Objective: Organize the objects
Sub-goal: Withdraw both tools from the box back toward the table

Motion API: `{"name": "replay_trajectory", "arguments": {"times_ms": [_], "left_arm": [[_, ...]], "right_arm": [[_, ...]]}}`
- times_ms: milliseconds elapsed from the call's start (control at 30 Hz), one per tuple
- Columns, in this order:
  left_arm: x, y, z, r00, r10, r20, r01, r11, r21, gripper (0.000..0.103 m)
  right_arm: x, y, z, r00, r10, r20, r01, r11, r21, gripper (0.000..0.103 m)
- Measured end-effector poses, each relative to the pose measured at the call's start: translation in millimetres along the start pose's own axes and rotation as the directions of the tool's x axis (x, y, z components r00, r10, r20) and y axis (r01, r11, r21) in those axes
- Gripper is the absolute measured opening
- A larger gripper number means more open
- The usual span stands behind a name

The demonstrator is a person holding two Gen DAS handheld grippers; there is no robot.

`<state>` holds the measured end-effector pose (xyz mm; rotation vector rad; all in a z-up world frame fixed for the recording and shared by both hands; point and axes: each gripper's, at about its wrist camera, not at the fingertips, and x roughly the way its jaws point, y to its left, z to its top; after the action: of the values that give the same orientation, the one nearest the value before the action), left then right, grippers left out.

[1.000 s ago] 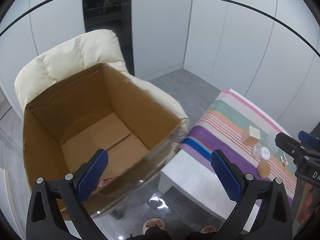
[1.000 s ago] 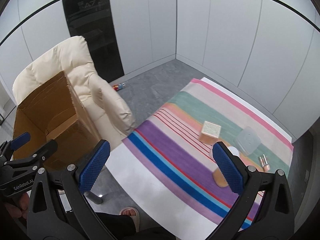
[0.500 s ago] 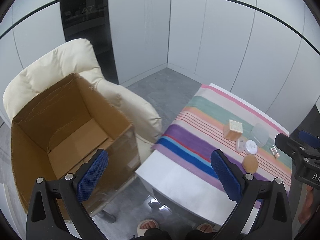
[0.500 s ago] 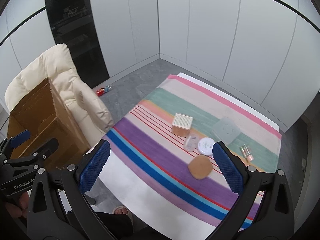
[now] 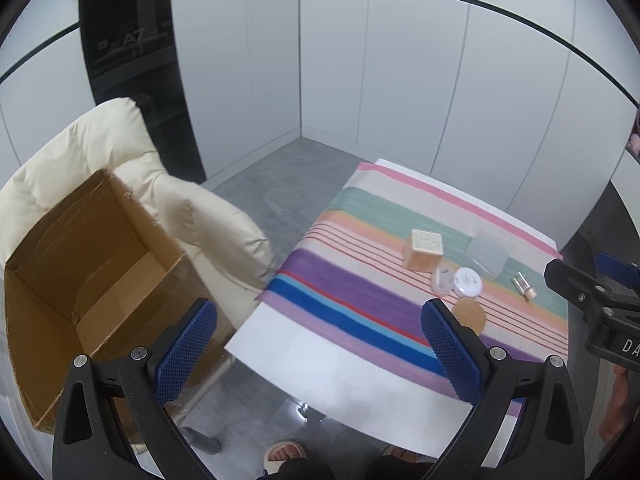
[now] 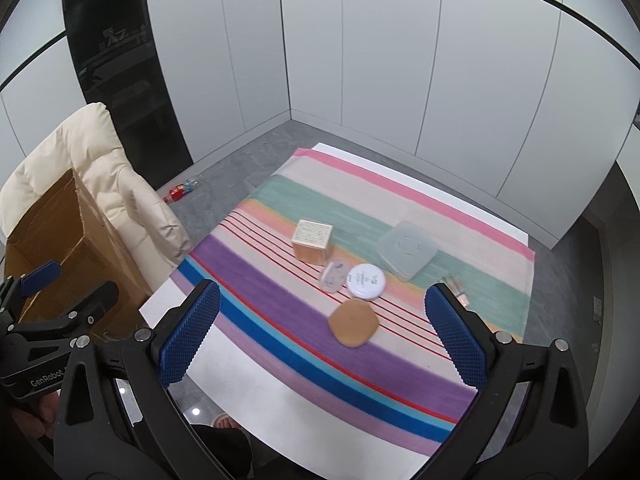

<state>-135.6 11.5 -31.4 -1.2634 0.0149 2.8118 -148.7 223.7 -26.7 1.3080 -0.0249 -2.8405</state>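
Observation:
On the striped cloth [image 6: 280,312] lie a tan cube box [image 6: 312,241], a clear square lidded case [image 6: 407,250], a white round tin [image 6: 366,281], a small clear case [image 6: 333,276], a flat brown pad [image 6: 353,323] and small tubes [image 6: 456,285]. The same items show in the left wrist view: cube box [image 5: 425,249], white tin [image 5: 467,281], brown pad [image 5: 470,315]. An open cardboard box [image 5: 92,264] sits on a cream chair [image 5: 192,208]. My left gripper [image 5: 318,346] and right gripper [image 6: 324,334] both hang open and hold nothing, above the table's near edge.
The white table [image 6: 248,376] stands in a corner of white wall panels. A small red bottle [image 6: 178,192] lies on the grey floor behind the chair. A person's slippered foot [image 5: 285,453] shows below the table edge. A dark glass column [image 5: 128,60] rises behind the chair.
Both views have swung right, from the cardboard box toward the table. The items on the cloth now sit more central and closer. Both grippers stay open.

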Motion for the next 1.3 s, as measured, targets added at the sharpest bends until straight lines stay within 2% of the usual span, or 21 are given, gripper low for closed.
{"name": "replay_trajectory", "arguments": {"times_ms": [533,1167,1300], "left_arm": [[4.7,-56.5,-1.0,0.997,-0.07,-0.016,0.071,0.995,0.066,0.102],[7.5,-119.2,-5.1,0.987,-0.146,-0.066,0.155,0.976,0.156,0.102],[8.3,-130.4,-11.0,0.988,-0.136,-0.072,0.148,0.97,0.194,0.102]], "right_arm": [[-11.6,-54.4,-18.0,0.999,-0.041,-0.013,0.042,0.997,0.062,0.103],[-21.2,-122.3,-50.4,0.986,-0.154,-0.061,0.16,0.979,0.123,0.103],[-22.2,-136.6,-55.5,0.983,-0.171,-0.065,0.178,0.974,0.137,0.103]]}}
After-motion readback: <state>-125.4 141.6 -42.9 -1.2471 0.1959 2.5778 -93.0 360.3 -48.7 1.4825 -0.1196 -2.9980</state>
